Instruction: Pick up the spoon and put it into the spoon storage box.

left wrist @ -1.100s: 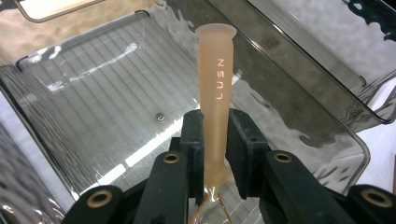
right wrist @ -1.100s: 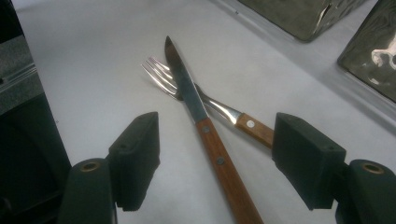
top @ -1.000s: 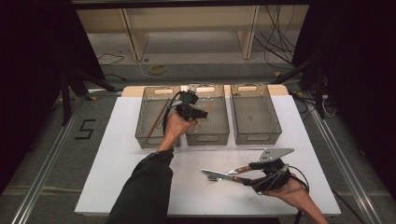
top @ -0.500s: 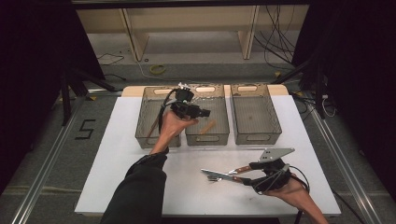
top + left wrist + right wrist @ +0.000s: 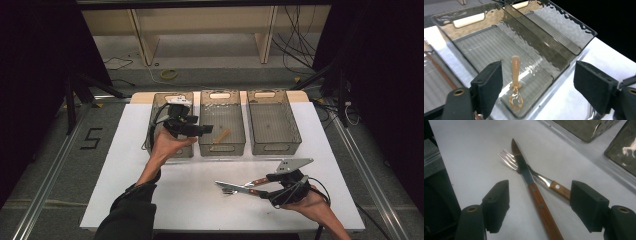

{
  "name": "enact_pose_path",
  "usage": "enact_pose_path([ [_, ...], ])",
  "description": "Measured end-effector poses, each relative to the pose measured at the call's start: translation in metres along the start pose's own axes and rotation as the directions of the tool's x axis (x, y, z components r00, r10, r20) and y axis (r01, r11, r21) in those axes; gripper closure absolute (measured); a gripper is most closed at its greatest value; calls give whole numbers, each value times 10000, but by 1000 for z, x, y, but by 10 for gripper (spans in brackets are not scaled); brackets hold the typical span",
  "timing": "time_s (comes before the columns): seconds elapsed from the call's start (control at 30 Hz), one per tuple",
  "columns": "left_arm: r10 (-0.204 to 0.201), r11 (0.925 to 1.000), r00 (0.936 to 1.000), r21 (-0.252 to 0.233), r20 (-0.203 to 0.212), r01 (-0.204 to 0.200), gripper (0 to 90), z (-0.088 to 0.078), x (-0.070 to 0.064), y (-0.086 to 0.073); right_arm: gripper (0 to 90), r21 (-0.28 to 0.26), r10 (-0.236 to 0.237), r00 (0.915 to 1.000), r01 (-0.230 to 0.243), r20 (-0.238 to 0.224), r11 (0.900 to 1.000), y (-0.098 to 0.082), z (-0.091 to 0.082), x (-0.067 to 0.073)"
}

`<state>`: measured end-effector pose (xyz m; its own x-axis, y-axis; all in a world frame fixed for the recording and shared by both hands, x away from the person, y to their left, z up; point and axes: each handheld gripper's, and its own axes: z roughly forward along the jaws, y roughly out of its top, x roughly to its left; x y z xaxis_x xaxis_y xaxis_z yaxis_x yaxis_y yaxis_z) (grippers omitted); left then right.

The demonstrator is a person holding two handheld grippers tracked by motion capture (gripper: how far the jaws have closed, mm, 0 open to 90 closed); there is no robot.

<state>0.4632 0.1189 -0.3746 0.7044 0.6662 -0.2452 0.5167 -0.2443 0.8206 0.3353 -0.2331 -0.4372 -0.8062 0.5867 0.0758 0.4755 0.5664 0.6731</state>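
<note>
Surface: white table top (image 5: 150, 200) on a pale wooden board, its far edge showing behind the bins. Grey floor around it, a metal rail at each side, a "5" marked on the floor to the left. Far side: light wooden shelving frame, loose cables, a coil of yellowish tape on the floor. Dark surrounds left and right.

Bins: three smoky clear plastic bins side by side along the far half of the table, each with a handle slot in its end walls: left bin (image 5: 159, 100), middle bin (image 5: 235, 145), right bin (image 5: 295, 135).

Spoon (image 5: 515, 82): orange, translucent, lying flat on the floor of the middle bin, near its near end. Long axis slanted; in the high view the handle runs toward far right, the bowl toward near left.

Knife (image 5: 534, 192) and fork (image 5: 541, 178): wooden-handled, lying crossed on the bare table in the near right area, the knife over the fork, tips toward the left, handles toward the right.

Left gripper (image 5: 199, 130): held above the near ends of the left and middle bins, jaws just opened wide, holding nothing; the spoon lies below them.

Right gripper (image 5: 262, 192): low over the table, jaws spread wide either side of the knife and fork handles, pads clear of both.
</note>
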Motion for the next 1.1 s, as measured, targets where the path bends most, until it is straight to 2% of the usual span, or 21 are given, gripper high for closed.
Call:
enact_pose_path([
  [0.2, 66, 9990, 10000, -434, 64, -63, 201, -18, -5, -20, 332, 62, -55, 10000, 55, 1, 10000, 2, 1, 0],
  [0.27, -26, 9985, 10000, -542, 66, 29, 193, -22, -6, -27, 332, 79, -70, 10000, 70, -5, 9999, 2, 2, 0],
  [0.43, 80, 9987, 9999, -508, -61, -83, 179, -32, -8, -43, 331, 148, -69, 10000, 69, -3, 9999, 3, 3, 0],
  [0.5, 7, 9984, 10000, -566, -36, -9, 179, -36, -8, -48, 331, 194, -55, 10000, 56, -9, 9998, 4, 4, 0],
  [0.83, 127, 9982, 9995, -580, -289, -143, 176, -48, -9, -68, 331, 317, -184, 9998, 183, 22, 9993, 9, 6, -1],
  [1.03, 14, 9978, 9991, -660, -434, -43, 176, -53, -9, -88, 331, 603, -267, 9996, 267, -22, 9978, 10, 8, -1],
  [1.1, -84, 9965, 9987, -831, -504, 42, 176, -56, -9, -93, 331, 678, -277, 9996, 281, -61, 9973, 11, 9, -1],
])
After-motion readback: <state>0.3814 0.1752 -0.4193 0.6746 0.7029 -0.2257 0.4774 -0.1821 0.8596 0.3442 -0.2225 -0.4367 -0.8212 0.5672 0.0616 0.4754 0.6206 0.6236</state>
